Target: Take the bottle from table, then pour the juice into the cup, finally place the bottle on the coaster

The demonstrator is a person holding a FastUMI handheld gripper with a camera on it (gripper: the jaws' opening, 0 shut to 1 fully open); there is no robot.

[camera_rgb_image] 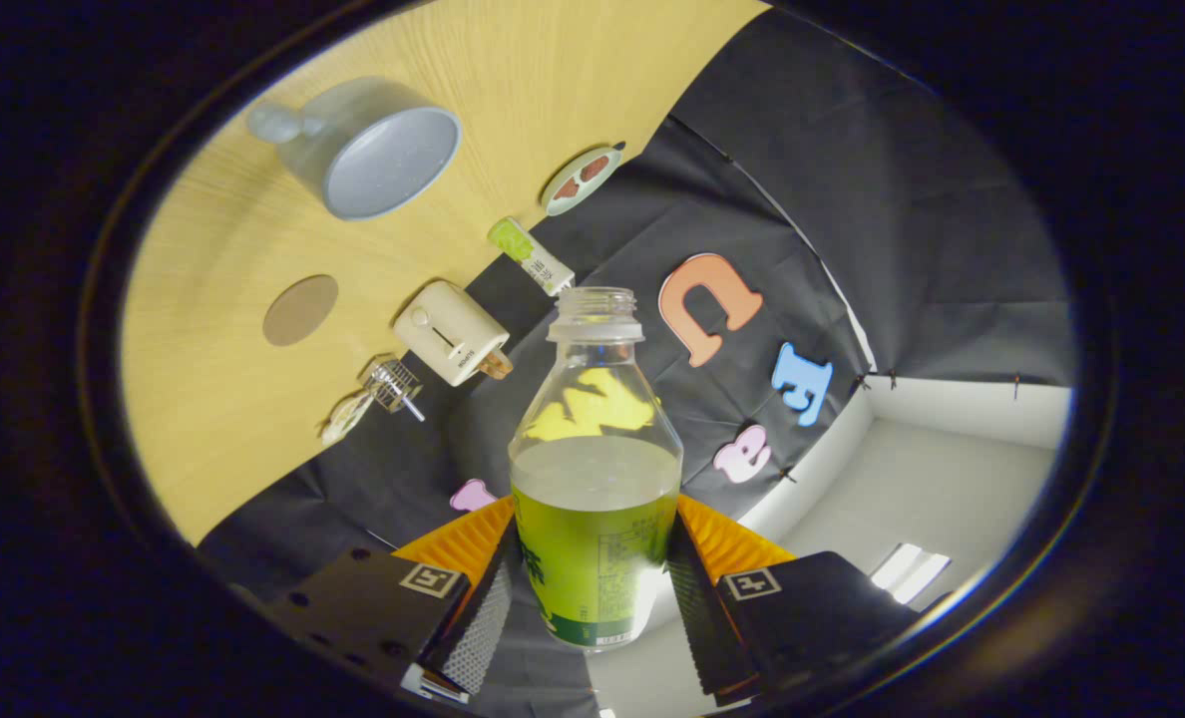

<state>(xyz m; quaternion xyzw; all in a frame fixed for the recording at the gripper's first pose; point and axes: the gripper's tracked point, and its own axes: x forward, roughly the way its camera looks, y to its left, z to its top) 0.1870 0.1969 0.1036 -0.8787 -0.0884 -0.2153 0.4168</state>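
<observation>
Between tool (592, 588) fingers, clenched, uncapped juice bottle (594, 519) tilted w/ cup (373, 150) well apart; spill risk onto counter (233, 399).

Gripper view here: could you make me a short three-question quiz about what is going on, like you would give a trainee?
1. True or false: the bottle has its cap on.
2. Which thing lies nearest the round brown coaster? A) the grey cup B) the cream toaster C) the oval dish
3. Fill in: the gripper is shut on the ____.

Key
1. False: the neck is open, and liquid fills only the lower part.
2. B.
3. Bottle: both fingers press its labelled sides, and the table looks tilted in this view.
</observation>
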